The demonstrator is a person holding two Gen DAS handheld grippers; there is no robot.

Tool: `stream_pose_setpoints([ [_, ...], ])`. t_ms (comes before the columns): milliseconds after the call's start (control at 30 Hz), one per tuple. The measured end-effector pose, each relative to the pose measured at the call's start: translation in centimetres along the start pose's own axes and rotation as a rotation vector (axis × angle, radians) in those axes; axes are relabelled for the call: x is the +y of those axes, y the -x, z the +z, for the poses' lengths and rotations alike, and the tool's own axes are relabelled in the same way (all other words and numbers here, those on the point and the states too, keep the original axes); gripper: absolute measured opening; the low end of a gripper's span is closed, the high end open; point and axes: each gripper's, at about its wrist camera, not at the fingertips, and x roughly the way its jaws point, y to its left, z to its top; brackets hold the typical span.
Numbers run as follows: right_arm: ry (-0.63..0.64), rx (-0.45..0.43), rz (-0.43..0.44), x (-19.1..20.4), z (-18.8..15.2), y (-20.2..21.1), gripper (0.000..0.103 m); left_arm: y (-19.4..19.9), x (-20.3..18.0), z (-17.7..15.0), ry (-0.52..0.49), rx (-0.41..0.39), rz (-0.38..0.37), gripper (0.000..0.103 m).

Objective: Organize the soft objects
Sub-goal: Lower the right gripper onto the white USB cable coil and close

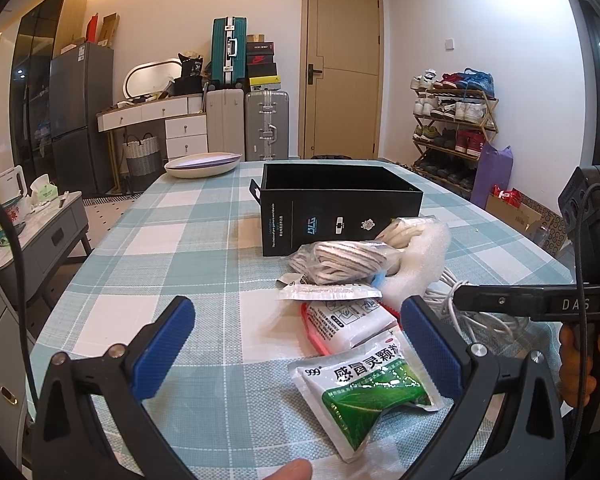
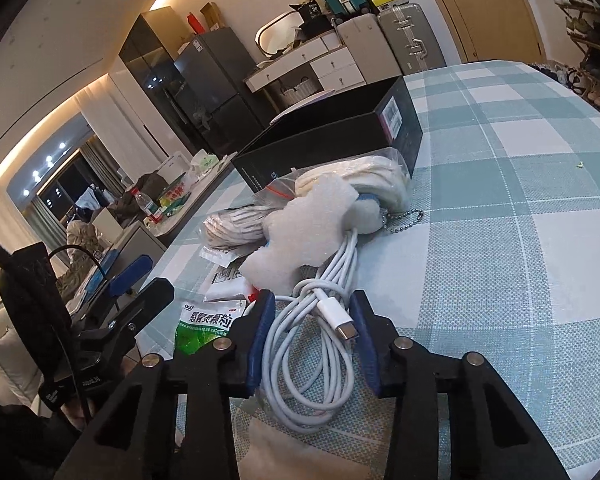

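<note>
While left gripper (image 1: 296, 336) gapes, right gripper (image 2: 312, 320) pinches coiled white cable (image 2: 308, 344) w/ ribbed blue pads.

Lived-in home: fridge (image 1: 80, 120), stacked suitcases (image 1: 267, 126), shoe rack (image 1: 454, 128), dresser (image 1: 168, 114), checked cloth on bench (image 1: 180, 240).

teal-white check tablecloth (image 2: 500, 200), white cable (image 2: 300, 344), black box (image 1: 340, 204)
</note>
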Motion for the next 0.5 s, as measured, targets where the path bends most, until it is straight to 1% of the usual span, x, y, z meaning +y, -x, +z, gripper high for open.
stream_pose_setpoints([
  [200,0.078,0.028,-0.064,1.3,0.0,-0.6,0.038,0.0,0.1,0.0,-0.002,-0.001,-0.001,0.103],
  [267,0.093,0.04,-0.076,1.6,0.1,-1.0,0.04,0.0,0.2,-0.1,-0.002,-0.001,0.0,0.103],
  [367,0.12,0.05,-0.087,1.8,0.0,-1.2,0.04,0.0,0.2,-0.1,-0.004,-0.001,0.0,0.103],
  [433,0.137,0.042,-0.086,1.9,-0.1,-1.2,0.039,0.0,0.2,-0.1,-0.002,0.0,-0.001,0.103],
  [500,0.142,0.029,-0.066,2.0,-0.2,-0.9,0.035,0.0,0.1,-0.1,-0.003,0.002,0.0,0.103],
])
